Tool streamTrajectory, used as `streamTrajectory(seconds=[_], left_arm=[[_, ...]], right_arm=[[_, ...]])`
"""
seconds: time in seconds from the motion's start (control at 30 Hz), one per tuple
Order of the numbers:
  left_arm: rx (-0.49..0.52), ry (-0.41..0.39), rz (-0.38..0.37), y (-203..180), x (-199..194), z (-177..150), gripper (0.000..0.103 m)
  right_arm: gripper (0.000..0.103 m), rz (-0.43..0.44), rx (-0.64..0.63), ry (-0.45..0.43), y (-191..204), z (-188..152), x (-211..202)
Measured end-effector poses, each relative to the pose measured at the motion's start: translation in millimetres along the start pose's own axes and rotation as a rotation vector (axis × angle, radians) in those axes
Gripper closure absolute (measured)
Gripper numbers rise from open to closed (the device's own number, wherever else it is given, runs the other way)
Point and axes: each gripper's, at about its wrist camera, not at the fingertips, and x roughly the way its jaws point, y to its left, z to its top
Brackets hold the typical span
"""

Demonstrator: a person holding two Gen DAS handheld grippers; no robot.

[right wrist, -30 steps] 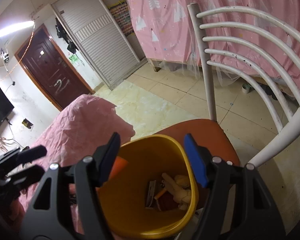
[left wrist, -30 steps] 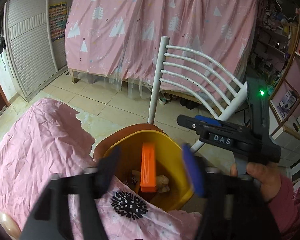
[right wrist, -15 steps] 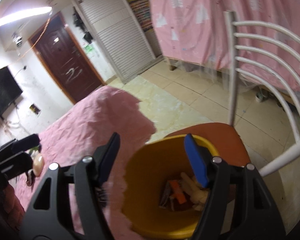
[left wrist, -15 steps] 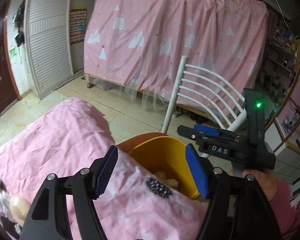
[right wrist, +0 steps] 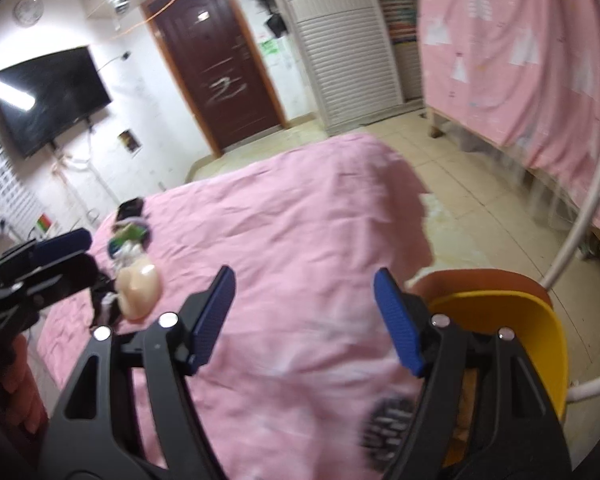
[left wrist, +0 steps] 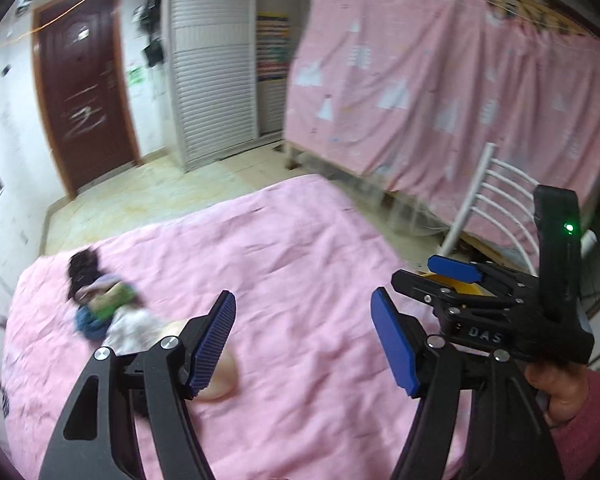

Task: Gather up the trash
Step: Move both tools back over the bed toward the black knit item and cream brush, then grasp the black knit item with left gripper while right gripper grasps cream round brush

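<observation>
A pile of trash (left wrist: 104,312) lies on the left of the pink bedspread (left wrist: 300,248): dark, green, blue and white scraps, with a pale rounded object (left wrist: 220,380) beside it. The pile (right wrist: 130,240) and pale object (right wrist: 138,288) also show in the right wrist view. My left gripper (left wrist: 304,340) is open and empty above the bed. My right gripper (right wrist: 304,316) is open and empty beside the yellow bin (right wrist: 540,344), which stands on an orange chair seat (right wrist: 500,278). The right gripper also shows in the left wrist view (left wrist: 456,276), and the left gripper in the right wrist view (right wrist: 52,248).
A white chair back (left wrist: 500,200) rises at the right. A pink curtain (left wrist: 440,92) hangs behind it. A dark door (right wrist: 216,80), a white shutter cabinet (right wrist: 340,52) and a wall TV (right wrist: 48,96) stand across the tiled floor (right wrist: 480,184).
Both grippers have swung left, away from the yellow bin and toward the bed. The trash pile has come into view. Both stay open and empty.
</observation>
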Motion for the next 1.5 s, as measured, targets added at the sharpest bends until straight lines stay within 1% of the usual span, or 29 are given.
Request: streamTrajectory(seconds=[0.23,0.37,0.4,0.43,0.47,0.6,0.73,1.1,1.2,1.23,1.27,1.37,1.5], left_arm=[[-0.103,0.019,0.064,55,-6,-16,0.042],[-0.144,0.037,0.082,78,-6,-27,0.042],[-0.155,0.043,0.085,83,-5,-29,0.042],[-0.162,0.047,0.089,87,-4,-31,0.042],[-0.17,0.054,0.099,92,-2,-34,0.042],[-0.214,0.088,0.118,109,6,-46,0.042],[-0.261,0.133,0.118,121,18,-56,0.042],[-0.317,0.167,0.112,138,27,-74,0.042],[-0.353,0.167,0.082,144,25,-80,0.042],[-0.358,0.163,0.076,145,24,-81,0.043],[-0.366,0.158,0.07,146,22,-83,0.049],[-0.398,0.143,0.035,151,14,-88,0.06],[-0.445,0.117,0.017,161,6,-95,0.063]], right_arm=[[0.034,0.035,-0.081,0.044,40,1,21],[0.034,0.047,-0.112,0.062,55,0,29],[0.033,0.049,-0.118,0.066,58,0,30],[0.028,0.05,-0.124,0.07,62,0,32],[0.027,0.052,-0.131,0.073,66,0,34],[0.027,0.058,-0.153,0.088,78,-2,41],[0.027,0.067,-0.179,0.104,91,-3,47],[0.026,0.092,-0.256,0.15,126,-9,63],[0.024,0.097,-0.283,0.169,136,-11,70],[0.022,0.099,-0.294,0.175,140,-12,72],[0.021,0.102,-0.306,0.181,144,-12,74],[0.021,0.106,-0.329,0.197,153,-13,81],[0.021,0.113,-0.356,0.231,167,-13,95]])
